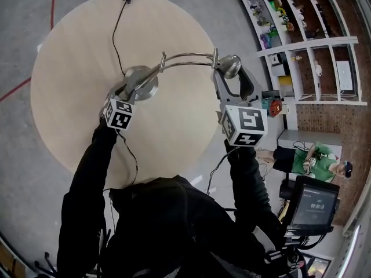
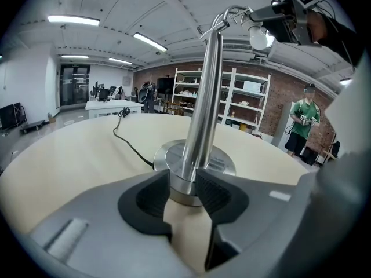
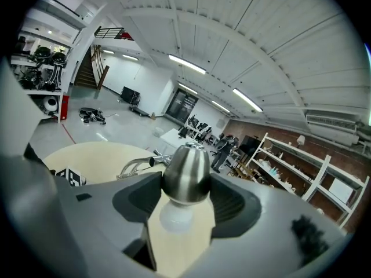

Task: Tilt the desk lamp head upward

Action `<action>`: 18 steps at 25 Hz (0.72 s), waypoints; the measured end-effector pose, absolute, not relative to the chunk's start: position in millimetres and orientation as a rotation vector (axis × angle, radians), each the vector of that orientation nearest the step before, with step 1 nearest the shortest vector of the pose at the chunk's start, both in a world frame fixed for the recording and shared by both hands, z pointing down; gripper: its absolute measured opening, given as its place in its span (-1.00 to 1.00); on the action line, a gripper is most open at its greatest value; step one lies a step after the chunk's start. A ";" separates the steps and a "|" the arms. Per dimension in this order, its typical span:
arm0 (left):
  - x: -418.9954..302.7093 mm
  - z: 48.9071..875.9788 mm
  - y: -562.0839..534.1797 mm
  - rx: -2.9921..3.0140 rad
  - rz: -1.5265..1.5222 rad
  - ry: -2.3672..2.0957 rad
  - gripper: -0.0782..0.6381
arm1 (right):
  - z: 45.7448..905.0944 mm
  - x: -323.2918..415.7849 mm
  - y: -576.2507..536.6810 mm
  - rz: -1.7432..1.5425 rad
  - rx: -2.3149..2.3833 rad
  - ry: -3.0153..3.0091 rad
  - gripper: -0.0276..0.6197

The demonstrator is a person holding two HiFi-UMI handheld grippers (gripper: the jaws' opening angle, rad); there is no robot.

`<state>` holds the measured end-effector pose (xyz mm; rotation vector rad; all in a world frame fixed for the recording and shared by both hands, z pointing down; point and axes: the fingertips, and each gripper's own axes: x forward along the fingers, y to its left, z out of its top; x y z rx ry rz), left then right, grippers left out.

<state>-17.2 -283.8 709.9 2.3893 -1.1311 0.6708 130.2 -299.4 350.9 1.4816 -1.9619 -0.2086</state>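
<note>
From your head camera, you are looking down on a round table point(image 1: 69, 68) where the lamp's base point(image 1: 142, 81) is sitting near the middle. Its cord point(image 1: 116, 33) is trailing off to the far edge. Your left gripper point(image 1: 128, 91) is reaching in at the base, and your right gripper point(image 1: 232, 80) is meeting the lamp head point(image 1: 232, 65) at the end of the curved arm, out past the table's rim.

In the left gripper view, your left claw is clenching the post point(image 2: 203, 97) low down, just above the base. Both ribbed pads are pressing on its metal collar. The post is rising and bending over toward the lamp head point(image 2: 259, 36), which your right gripper point(image 2: 284, 19) is holding high at the upper right.

In the right gripper view, your right claw is grasping the lamp head point(image 3: 185, 175), a pad bearing on each side of the metal shade. The white bulb point(image 3: 174, 219) is pointing back toward the camera.
</note>
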 end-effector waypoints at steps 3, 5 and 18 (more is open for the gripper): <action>-19.0 706.7 -288.7 2.398 0.675 -1.143 -0.39 | 353.3 130.6 -302.1 -0.202 1.477 -1.945 -0.07; -17.2 691.0 -296.4 2.431 0.608 -1.157 -0.39 | 354.2 131.4 -303.2 -0.196 1.479 -1.940 -0.07; 11.5 707.0 -286.3 2.535 0.791 -0.998 -0.22 | 349.3 123.6 -298.2 -0.226 1.456 -1.953 -0.07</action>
